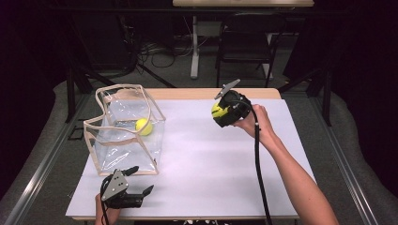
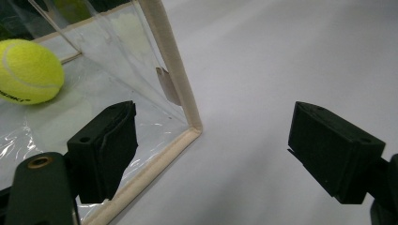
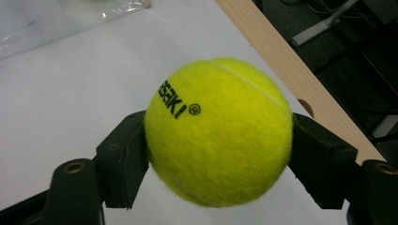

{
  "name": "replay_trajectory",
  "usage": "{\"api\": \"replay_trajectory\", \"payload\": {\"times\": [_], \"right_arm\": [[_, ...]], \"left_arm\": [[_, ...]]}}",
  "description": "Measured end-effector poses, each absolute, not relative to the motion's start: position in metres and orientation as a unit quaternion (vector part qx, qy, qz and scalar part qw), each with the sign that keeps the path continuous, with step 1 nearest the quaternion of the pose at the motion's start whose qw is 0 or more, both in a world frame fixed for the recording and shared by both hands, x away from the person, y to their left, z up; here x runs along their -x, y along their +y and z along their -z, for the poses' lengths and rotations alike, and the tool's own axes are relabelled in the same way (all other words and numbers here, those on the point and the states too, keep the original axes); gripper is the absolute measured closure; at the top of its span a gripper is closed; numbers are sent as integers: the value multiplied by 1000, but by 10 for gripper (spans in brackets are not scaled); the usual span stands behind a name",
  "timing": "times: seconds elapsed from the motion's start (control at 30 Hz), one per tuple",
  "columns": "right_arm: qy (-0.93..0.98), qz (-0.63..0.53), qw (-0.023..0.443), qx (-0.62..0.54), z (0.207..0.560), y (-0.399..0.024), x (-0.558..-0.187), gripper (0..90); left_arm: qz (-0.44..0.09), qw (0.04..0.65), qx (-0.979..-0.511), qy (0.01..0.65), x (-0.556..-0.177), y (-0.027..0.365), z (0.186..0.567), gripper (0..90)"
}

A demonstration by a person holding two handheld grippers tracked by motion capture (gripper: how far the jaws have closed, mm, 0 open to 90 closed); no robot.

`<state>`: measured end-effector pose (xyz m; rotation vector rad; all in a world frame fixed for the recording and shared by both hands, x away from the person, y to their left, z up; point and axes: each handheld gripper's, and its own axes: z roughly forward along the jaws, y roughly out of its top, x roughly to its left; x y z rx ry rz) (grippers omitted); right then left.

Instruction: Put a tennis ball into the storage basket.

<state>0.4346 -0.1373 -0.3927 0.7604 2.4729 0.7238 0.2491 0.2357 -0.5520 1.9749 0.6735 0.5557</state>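
Note:
A clear plastic bag with beige trim (image 1: 124,129) stands open at the left of the white table (image 1: 211,159). One yellow tennis ball (image 1: 143,126) lies inside it, also seen through the plastic in the left gripper view (image 2: 29,71). My right gripper (image 1: 219,112) is raised over the far middle of the table, shut on a second tennis ball (image 3: 218,131) that sits squeezed between both pads. Near the front edge, my left gripper (image 1: 140,180) stands open just in front of the bag's near corner (image 2: 192,129), nothing between its jaws.
The table's wooden far edge (image 3: 281,61) runs close behind the held ball. Beyond it stand a dark chair (image 1: 246,42) and a white desk leg (image 1: 194,47) with cables on the floor. White table surface stretches between the two grippers.

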Motion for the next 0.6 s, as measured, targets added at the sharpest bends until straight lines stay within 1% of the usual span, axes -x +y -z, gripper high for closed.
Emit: {"api": "replay_trajectory", "payload": {"times": [0.6], "right_arm": [[897, -264, 237, -265, 376, -125, -440, 265]], "left_arm": [[-225, 472, -807, 274, -250, 236, 552, 159]]}}
